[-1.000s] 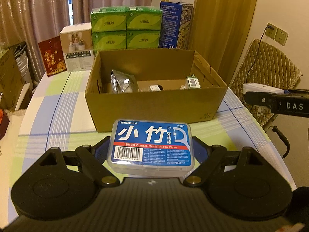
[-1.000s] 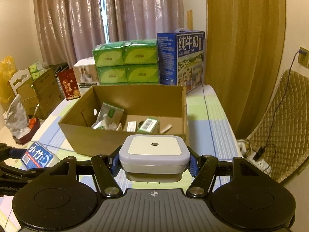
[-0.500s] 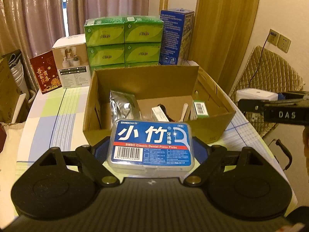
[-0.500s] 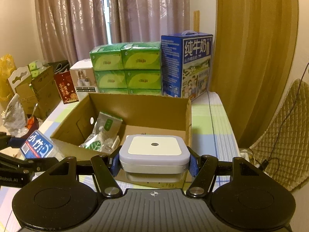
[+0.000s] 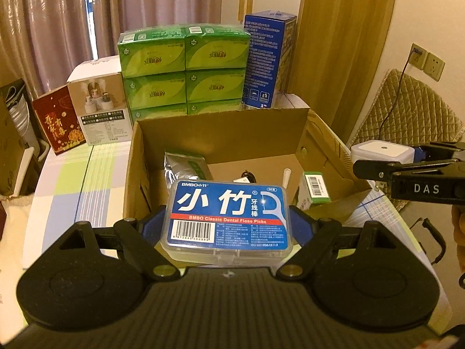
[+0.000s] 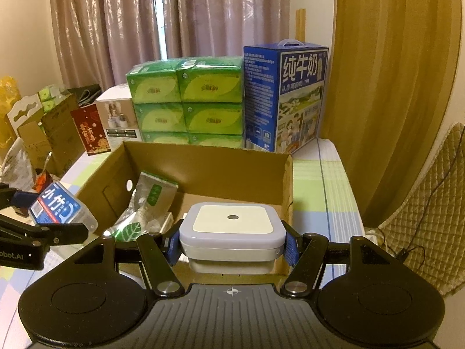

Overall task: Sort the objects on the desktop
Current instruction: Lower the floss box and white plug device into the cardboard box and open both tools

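Note:
My left gripper is shut on a clear floss pick box with a blue label, held over the near wall of the open cardboard box. My right gripper is shut on a white square night light, held above the box's near right corner. Each gripper shows in the other view: the right one with the night light, the left one with the floss box. In the box lie a silver-green pouch, a small green carton and a white stick.
Behind the box stand stacked green tissue packs, a blue milk carton, a white product box and a red packet. The table has a checked cloth. A quilted chair stands right.
Both grippers have risen and moved forward toward the cardboard box, still holding their objects. More of the box's inside shows now.

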`<state>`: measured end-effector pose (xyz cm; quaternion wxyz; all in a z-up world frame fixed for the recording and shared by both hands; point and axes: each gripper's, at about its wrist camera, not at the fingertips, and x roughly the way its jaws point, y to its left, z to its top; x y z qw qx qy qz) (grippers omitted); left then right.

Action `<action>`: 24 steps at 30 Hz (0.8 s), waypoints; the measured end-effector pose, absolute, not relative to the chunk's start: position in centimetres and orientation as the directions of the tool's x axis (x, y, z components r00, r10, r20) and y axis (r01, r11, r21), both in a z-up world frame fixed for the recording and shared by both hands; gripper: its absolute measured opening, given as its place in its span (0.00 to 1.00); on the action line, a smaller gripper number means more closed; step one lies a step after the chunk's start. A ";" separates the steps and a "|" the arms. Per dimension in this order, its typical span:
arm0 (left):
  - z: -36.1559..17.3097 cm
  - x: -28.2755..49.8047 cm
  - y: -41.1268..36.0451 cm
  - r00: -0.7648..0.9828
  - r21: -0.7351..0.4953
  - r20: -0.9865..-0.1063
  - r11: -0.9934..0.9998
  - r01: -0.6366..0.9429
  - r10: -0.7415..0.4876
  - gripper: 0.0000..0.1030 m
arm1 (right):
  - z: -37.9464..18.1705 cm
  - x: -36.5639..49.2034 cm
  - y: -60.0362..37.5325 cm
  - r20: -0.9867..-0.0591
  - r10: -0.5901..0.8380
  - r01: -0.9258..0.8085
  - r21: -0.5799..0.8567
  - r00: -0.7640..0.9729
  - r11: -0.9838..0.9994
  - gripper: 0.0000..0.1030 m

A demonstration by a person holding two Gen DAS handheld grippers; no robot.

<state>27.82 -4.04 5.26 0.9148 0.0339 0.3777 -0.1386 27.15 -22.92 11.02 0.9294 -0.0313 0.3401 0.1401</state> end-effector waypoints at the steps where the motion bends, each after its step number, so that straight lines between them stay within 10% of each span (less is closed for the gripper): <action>1: 5.2 28.1 -4.0 0.677 -0.039 -0.700 0.960 0.279 -0.225 0.81 | 10.9 27.5 -22.9 -0.642 0.237 -0.281 0.035 0.729 0.959 0.60; 24: 1.8 35.0 -3.4 0.644 -0.099 -0.727 0.965 0.243 -0.237 0.81 | 8.7 33.1 -21.8 -0.670 0.231 -0.286 0.029 0.705 0.958 0.60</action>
